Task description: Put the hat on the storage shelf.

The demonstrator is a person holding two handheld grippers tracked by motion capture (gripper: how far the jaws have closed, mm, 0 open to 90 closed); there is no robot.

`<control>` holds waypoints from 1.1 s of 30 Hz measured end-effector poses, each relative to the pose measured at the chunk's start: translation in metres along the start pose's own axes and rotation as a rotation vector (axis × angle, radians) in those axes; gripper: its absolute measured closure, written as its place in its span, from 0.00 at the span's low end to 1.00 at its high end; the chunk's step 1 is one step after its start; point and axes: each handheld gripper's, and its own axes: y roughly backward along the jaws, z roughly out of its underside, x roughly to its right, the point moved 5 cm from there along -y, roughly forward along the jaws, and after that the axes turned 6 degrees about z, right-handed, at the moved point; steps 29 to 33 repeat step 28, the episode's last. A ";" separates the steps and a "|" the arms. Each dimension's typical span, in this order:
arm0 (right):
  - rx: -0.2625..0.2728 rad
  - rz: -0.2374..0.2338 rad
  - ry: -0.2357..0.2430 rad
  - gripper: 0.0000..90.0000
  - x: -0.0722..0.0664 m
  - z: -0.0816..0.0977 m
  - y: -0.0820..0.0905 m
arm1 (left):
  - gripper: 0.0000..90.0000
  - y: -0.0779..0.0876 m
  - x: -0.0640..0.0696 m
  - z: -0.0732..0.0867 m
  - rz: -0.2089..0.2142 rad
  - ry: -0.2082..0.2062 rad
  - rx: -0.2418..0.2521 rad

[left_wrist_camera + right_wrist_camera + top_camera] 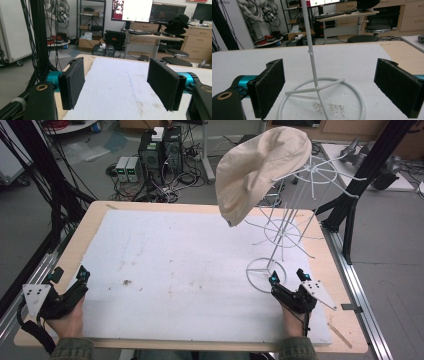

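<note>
White-padded bench (pixel 175 255), lab floor beyond. Left claw (pixel 70 276) at near-left edge, jaws wide, empty. Right claw (pixel 287 276) near-right, jaws wide, just short of white wire stand (pixel 280 227) base ring. Beige hat (pixel 260 170) hangs on stand top.

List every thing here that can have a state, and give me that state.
left gripper: open, empty, at the table's near left.
right gripper: open, empty, just short of the stand's ring base.
wire stand: upright on the white mat.
beige hat: hanging on the stand's top, drooping to the left.
</note>
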 end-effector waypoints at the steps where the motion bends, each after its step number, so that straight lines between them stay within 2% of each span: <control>1: -0.001 -0.001 0.002 0.10 0.000 0.000 0.000 | 0.34 0.001 0.001 0.000 -0.003 0.002 0.008; 8: -0.001 -0.012 0.006 0.10 -0.002 0.000 -0.001 | 0.34 0.003 0.007 0.001 0.004 -0.015 0.014; 19: -0.009 -0.015 -0.008 0.10 -0.002 0.001 -0.001 | 0.35 0.004 0.003 0.005 0.014 0.014 0.004; 33: -0.015 -0.022 -0.016 0.10 -0.003 0.001 -0.003 | 0.35 0.004 0.003 0.008 0.020 0.014 -0.008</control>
